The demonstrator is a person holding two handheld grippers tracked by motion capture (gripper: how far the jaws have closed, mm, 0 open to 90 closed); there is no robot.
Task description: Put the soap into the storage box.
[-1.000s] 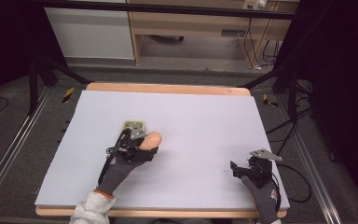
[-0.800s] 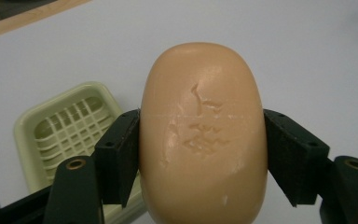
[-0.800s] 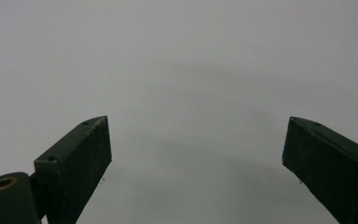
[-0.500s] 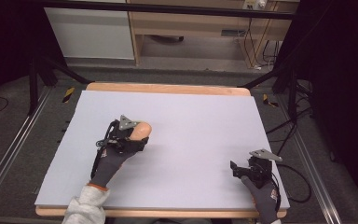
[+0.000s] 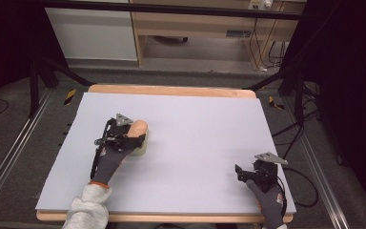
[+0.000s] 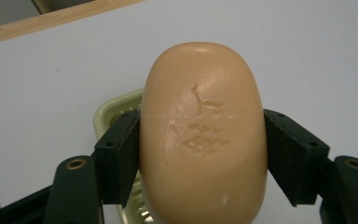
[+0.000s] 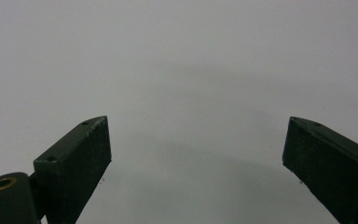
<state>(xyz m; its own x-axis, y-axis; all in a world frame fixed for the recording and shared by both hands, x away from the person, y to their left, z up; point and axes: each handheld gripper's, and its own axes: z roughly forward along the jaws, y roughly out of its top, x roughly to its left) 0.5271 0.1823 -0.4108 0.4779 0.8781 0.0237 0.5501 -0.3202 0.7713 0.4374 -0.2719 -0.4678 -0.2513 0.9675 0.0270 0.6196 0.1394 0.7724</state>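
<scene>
A pale grey table spreads bare ahead of both tongs, nothing standing in the way; the left gripper is clamped on a peach bar of soap by its long sides, carried just above a pale green soap dish that shows beneath and behind it (only its corner peeks out in the left gripper view); the step in hand looks like seating the soap in the dish, so the next move calls for lowering it squarely, then loosening the jaws; the right gripper rests well apart, jaws spread over bare table
</scene>
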